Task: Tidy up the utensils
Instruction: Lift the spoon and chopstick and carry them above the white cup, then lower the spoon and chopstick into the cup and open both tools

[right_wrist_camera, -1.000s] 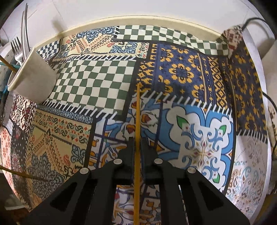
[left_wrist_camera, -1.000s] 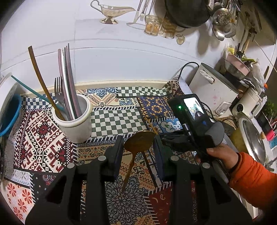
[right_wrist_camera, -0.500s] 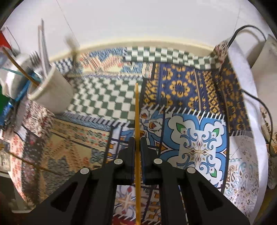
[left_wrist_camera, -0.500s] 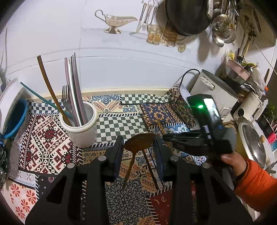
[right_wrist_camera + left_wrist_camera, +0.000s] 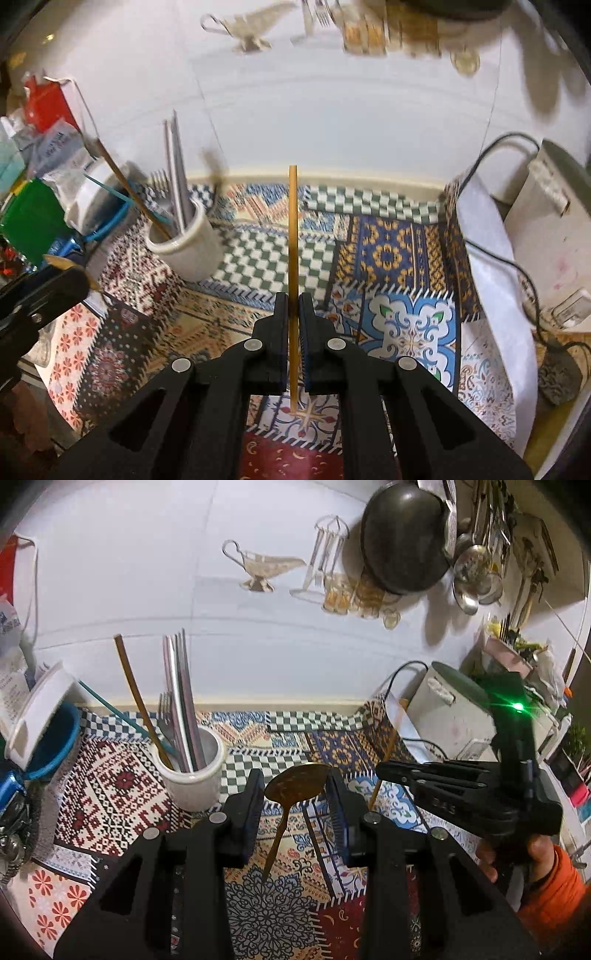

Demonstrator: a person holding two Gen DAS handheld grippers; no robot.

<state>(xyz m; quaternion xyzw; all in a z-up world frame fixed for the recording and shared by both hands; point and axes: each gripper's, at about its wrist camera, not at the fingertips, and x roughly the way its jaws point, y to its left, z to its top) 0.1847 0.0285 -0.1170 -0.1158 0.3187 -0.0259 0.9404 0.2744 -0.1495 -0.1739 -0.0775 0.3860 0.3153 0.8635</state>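
Between the pressed-together fingers of the right gripper (image 5: 293, 314) a thin yellow chopstick (image 5: 293, 236) is pinched at its lower part, its tip pointing up toward the wall. The left gripper (image 5: 295, 797) pinches the bowl of a brass spoon (image 5: 295, 783), whose handle hangs down over the patterned mat (image 5: 110, 786). Outward to the left stands the white ceramic utensil holder (image 5: 192, 779), already bearing a fork, flat cutlery and a brown stick. Compared with a second ago, both tools have risen off the mat, the right one more so, and the holder now sits in fuller view of the right camera. Judged from this, both utensils are lifted and ready for carrying to the holder.
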